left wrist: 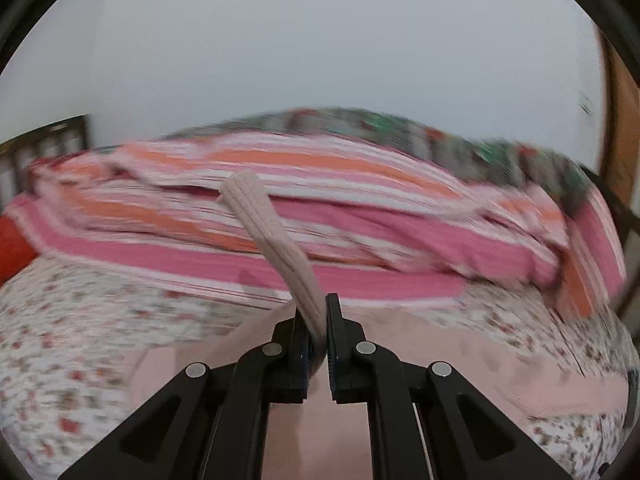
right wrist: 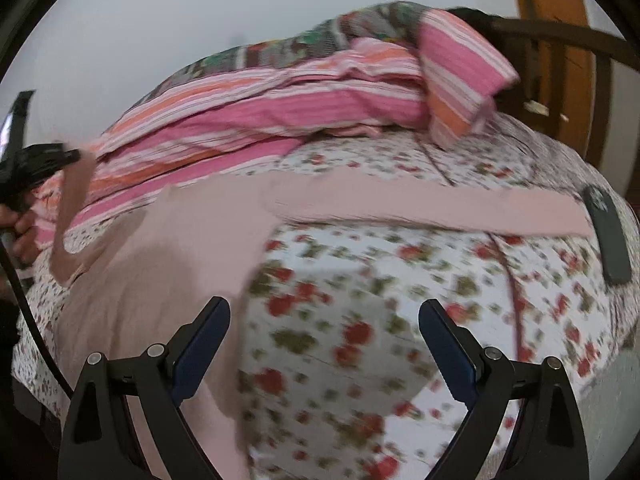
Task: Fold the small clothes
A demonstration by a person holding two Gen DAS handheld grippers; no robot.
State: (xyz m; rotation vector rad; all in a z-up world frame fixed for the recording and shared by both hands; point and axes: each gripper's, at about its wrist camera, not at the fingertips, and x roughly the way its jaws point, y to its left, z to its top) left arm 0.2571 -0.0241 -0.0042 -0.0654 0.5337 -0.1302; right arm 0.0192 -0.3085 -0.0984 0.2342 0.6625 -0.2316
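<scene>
Pink top (right wrist: 160, 264) lies spread flat on the bedsheet (right wrist: 360, 320), one ribbed sleeve (left wrist: 276, 240) pinched in the left gripper (left wrist: 319, 344); right gripper (right wrist: 324, 344) gapes wide, holding nothing.

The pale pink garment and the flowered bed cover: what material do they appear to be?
The pale pink garment looks like soft knit, matte; its cuff, clamped in the left gripper, shows ribbing. The flowered bed cover looks like printed woven cloth, perhaps cotton; blur hides the weave.

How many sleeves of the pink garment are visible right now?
2. One sleeve is lifted, pinched in the left gripper. The other sleeve lies flat across the floral bedsheet, reaching toward the dark phone.
</scene>
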